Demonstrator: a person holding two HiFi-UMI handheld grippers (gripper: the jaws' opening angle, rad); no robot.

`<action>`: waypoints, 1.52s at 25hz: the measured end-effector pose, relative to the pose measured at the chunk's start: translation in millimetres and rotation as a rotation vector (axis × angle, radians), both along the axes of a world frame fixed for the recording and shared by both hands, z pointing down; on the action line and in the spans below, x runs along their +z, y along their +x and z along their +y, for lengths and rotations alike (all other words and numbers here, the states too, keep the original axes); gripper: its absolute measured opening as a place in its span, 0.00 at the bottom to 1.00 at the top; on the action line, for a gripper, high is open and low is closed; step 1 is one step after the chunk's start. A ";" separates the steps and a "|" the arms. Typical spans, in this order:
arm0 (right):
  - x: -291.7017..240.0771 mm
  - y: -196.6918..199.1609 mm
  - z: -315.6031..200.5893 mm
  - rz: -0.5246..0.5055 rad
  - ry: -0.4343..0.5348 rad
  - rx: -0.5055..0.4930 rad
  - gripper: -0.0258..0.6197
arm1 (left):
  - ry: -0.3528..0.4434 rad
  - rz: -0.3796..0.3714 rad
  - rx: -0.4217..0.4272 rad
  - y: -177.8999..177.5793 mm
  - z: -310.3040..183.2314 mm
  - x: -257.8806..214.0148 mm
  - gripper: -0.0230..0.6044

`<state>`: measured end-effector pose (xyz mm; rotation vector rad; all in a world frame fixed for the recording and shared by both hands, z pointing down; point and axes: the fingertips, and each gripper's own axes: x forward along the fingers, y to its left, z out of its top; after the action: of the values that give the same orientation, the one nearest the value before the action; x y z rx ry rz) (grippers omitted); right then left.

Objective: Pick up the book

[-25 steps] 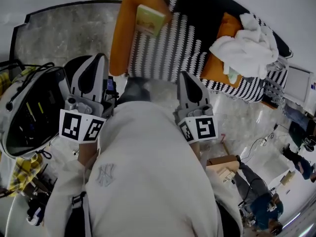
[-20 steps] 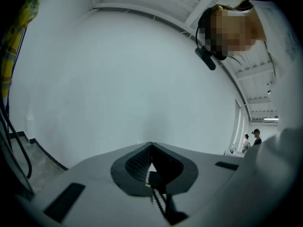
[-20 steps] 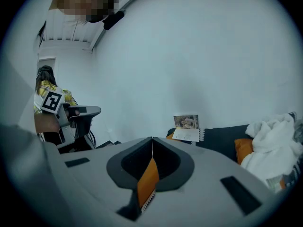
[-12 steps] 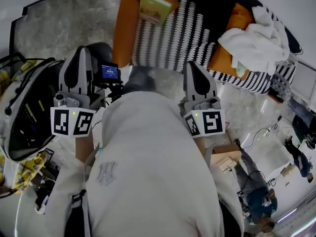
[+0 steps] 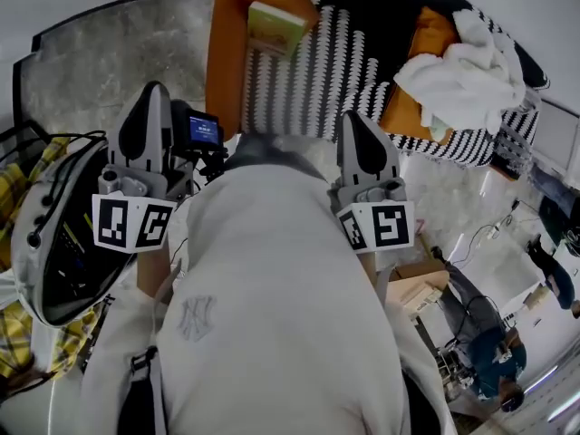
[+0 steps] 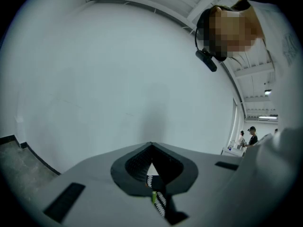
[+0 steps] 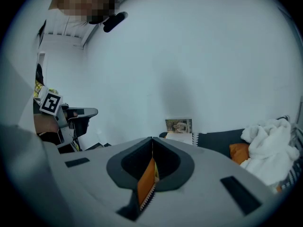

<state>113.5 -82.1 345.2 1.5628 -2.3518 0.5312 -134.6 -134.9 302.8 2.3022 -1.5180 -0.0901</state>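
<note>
Head view: left gripper (image 5: 151, 93), jaws together, held out in front of the person's white sweatshirt (image 5: 272, 315); right gripper (image 5: 357, 121), likewise closed and empty, beside it, each with its marker cube nearest the body. The book (image 5: 275, 27), pale green and yellow cover, lay on the orange arm of a sofa (image 5: 227, 53) ahead of both grippers and well apart from them, nearer the left gripper's line than the right's. A black-and-white striped throw (image 5: 299, 80) covered the seat; an orange cushion (image 5: 426, 34) and a heap of white cloth (image 5: 467, 66) sat toward the far right end. A small lit screen (image 5: 201, 130) stood just beside the left gripper. Grey marbled floor (image 5: 109, 62) lay to the left of the sofa. Left gripper view: jaws met at the tips with nothing clamped, a white wall filled the field, and distant people stood at the right edge. Right gripper view: jaws shut on nothing; the book showed just above the tips, cover facing the camera, with the cushion and white cloth to its right.
</note>
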 end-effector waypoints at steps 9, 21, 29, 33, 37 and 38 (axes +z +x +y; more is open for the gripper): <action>-1.9 -6.5 -11.9 0.015 -0.001 -0.010 0.07 | -0.001 -0.006 0.050 6.5 -12.8 -2.3 0.05; -36.0 -40.2 -11.5 -0.230 0.108 -0.241 0.07 | -0.001 0.013 0.051 28.3 -10.1 -16.4 0.05; -43.2 -7.4 -5.2 -0.244 0.146 -0.145 0.07 | 0.031 -0.002 0.023 26.5 6.0 -27.5 0.05; -50.7 -1.2 -10.2 -0.286 0.167 -0.147 0.07 | 0.051 -0.006 0.011 29.4 4.7 -36.1 0.05; -57.8 -0.6 -17.5 -0.340 0.190 -0.155 0.07 | 0.068 -0.004 0.009 31.0 -0.9 -40.5 0.05; -57.9 -0.8 -19.4 -0.333 0.194 -0.157 0.07 | 0.074 -0.003 0.008 30.5 -2.4 -41.3 0.05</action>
<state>112.7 -101.4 287.3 1.4414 -2.8241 0.5793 -104.1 -137.4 261.5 2.3665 -1.5311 -0.1425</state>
